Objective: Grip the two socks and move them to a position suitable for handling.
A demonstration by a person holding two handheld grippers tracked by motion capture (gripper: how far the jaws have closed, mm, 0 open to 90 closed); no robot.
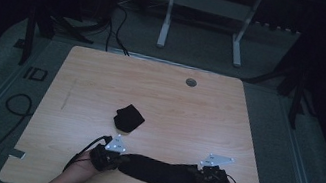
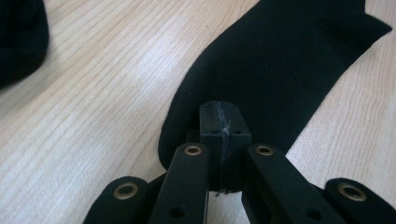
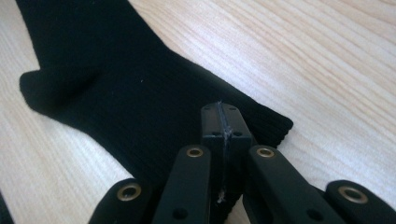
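A black sock [image 1: 157, 171] lies stretched flat along the table's near edge. My left gripper [image 1: 119, 162] is at its left end and my right gripper [image 1: 197, 174] at its right end. In the left gripper view the jaws [image 2: 223, 114] stand closed together on the rounded toe end of the sock [image 2: 280, 70]. In the right gripper view the jaws [image 3: 223, 114] stand closed together on the ribbed cuff of the sock [image 3: 116, 93]. The pinched fabric itself is hidden under the tips. A hand holds each gripper from the bottom edge.
A second black sock, bunched up [image 1: 129, 118], sits on the wooden table [image 1: 152, 84] just beyond the left gripper; it also shows as the bunched sock [image 2: 18, 37]. A grey grommet [image 1: 191, 82] is near the far edge. Cables [image 1: 16, 106] lie on the floor at left.
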